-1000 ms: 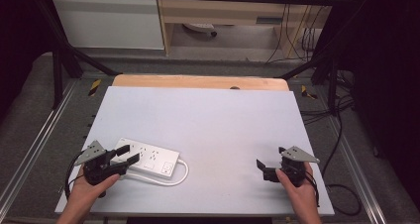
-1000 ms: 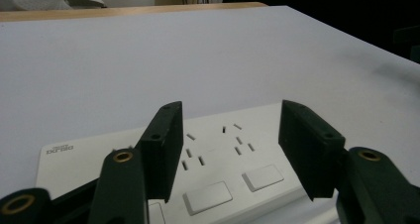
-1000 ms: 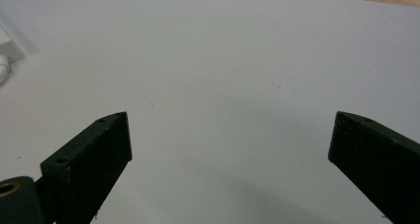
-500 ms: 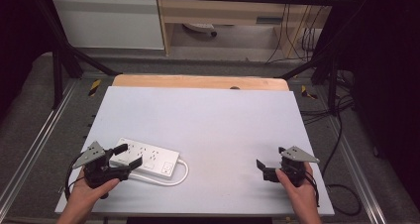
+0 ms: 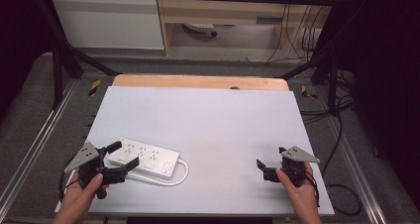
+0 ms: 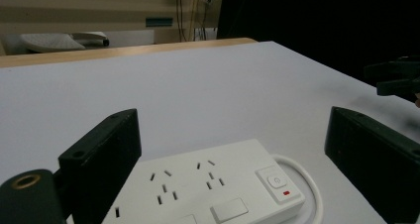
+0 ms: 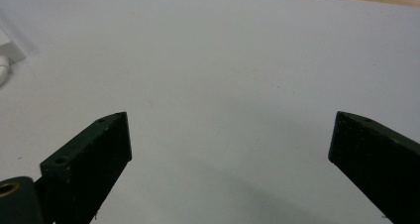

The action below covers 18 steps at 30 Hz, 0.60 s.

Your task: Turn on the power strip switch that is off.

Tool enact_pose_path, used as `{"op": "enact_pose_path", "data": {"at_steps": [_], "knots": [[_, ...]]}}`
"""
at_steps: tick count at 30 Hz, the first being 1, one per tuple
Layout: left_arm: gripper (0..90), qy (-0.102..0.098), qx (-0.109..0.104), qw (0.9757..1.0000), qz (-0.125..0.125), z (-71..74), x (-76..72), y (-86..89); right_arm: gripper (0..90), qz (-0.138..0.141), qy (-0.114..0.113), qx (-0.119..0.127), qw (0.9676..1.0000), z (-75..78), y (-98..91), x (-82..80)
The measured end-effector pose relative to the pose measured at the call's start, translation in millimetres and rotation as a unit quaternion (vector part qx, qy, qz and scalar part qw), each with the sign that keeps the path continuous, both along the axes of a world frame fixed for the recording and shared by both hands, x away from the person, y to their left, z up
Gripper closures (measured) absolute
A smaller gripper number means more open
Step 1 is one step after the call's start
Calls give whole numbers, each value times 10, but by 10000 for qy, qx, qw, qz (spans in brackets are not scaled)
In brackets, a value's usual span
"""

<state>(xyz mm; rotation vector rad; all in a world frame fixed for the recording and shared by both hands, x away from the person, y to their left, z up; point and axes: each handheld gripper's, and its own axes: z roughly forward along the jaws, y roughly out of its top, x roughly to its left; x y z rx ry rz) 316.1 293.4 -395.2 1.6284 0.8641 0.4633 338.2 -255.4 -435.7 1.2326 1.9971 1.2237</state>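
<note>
Readable text: none in any view.
Power strip (image 6: 218,189): no brand or lettering legible; a round power symbol on its switch (image 6: 275,180), and a small red mark just below it.
Label patch on strip, high view (image 5: 168,167): too small to read.
Table (image 5: 208,120): unmarked.

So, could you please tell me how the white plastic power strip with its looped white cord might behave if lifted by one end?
The white plastic power strip looks rigid, so it probably stays straight. Its looped white cord would likely dangle and drag. The smooth casing may slip between the open left gripper.
</note>
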Motion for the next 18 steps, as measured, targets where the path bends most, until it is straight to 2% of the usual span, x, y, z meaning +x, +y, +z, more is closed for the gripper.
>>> {"op": "enact_pose_path", "data": {"at_steps": [9, 18], "knots": [[70, -129, -34, 9999, 95, 99, -50, 127, 33, 2, -4, 4, 10000, 1, -2, 0], [64, -265, -65, 9994, 215, 58, -111, 315, 33, 6, -5, -17, 10000, 0, 1, 0]]}}
